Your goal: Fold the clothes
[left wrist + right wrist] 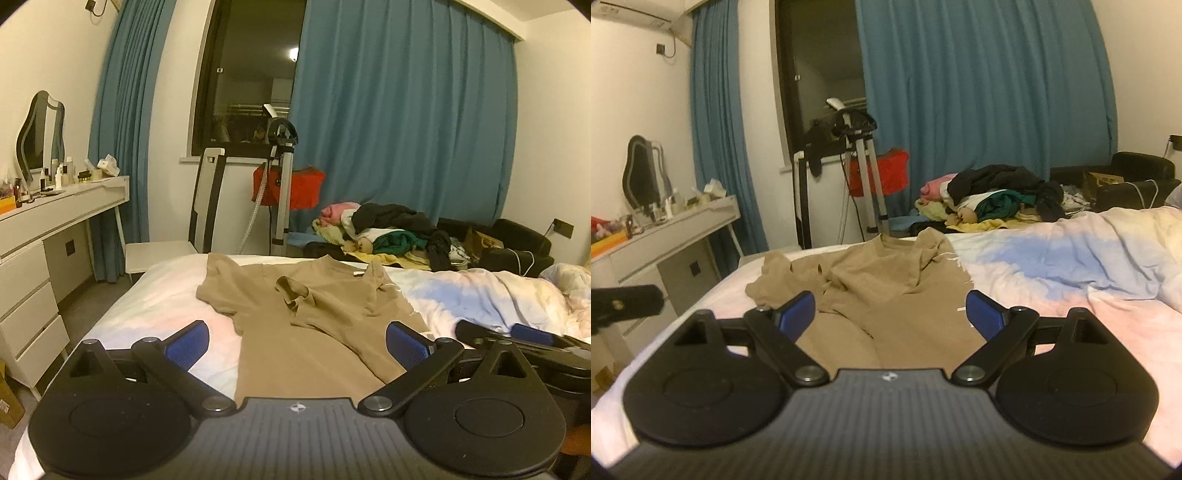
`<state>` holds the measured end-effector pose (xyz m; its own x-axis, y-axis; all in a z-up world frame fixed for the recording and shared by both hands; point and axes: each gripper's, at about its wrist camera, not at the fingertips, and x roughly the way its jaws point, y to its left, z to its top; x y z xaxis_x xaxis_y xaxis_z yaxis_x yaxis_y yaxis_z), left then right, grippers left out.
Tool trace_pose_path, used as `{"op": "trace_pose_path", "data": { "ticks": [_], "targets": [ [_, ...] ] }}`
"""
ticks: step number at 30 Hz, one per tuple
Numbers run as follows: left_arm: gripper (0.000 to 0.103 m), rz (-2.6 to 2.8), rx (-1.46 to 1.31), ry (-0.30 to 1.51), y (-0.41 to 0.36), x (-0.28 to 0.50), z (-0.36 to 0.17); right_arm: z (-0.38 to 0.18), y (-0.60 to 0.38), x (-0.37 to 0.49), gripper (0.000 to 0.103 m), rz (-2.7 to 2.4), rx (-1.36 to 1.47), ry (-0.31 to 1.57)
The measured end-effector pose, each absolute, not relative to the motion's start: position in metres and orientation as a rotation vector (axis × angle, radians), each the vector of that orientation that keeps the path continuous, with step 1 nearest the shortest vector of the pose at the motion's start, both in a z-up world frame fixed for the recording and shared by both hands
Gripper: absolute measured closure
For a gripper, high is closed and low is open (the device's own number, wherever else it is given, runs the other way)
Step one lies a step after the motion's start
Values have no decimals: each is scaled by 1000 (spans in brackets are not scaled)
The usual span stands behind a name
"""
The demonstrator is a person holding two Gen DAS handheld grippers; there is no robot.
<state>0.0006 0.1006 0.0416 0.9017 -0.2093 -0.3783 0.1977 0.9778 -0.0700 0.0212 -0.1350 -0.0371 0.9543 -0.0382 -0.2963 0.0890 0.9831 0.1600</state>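
Note:
A tan T-shirt (317,314) lies spread on the bed with its collar toward the far edge; its right sleeve is folded inward across the chest. My left gripper (297,345) hovers open over the shirt's lower part, holding nothing. The right gripper (517,334) shows at the right edge of the left wrist view, low over the bedding. In the right wrist view the same T-shirt (886,284) lies ahead, rumpled at its left sleeve, and my right gripper (890,317) stands open above its hem, nothing between the fingers. Part of the left gripper (624,301) juts in at the left.
The bed (498,295) has a pastel duvet bunched at the right. A pile of clothes (391,230) lies beyond the far edge. A white vanity desk (55,218), a chair (199,221) and a tripod (282,184) stand at the left and back.

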Motion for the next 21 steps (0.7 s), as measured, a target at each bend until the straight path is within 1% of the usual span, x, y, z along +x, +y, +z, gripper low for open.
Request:
{"op": "trace_pose_path", "data": {
  "ticks": [5,12,16,21],
  "targets": [
    [0,-227,-29,390,102,1,43,-42,-135,53,13,-57,171,293],
    [0,-220,-51,433,107,24,35,-60,-121,124,13,-36,163,341],
    [0,-186,-58,456,111,38,26,-67,-98,171,13,40,120,361],
    [0,-140,-137,515,127,63,4,-74,-51,241,13,226,60,420]
  ]
}}
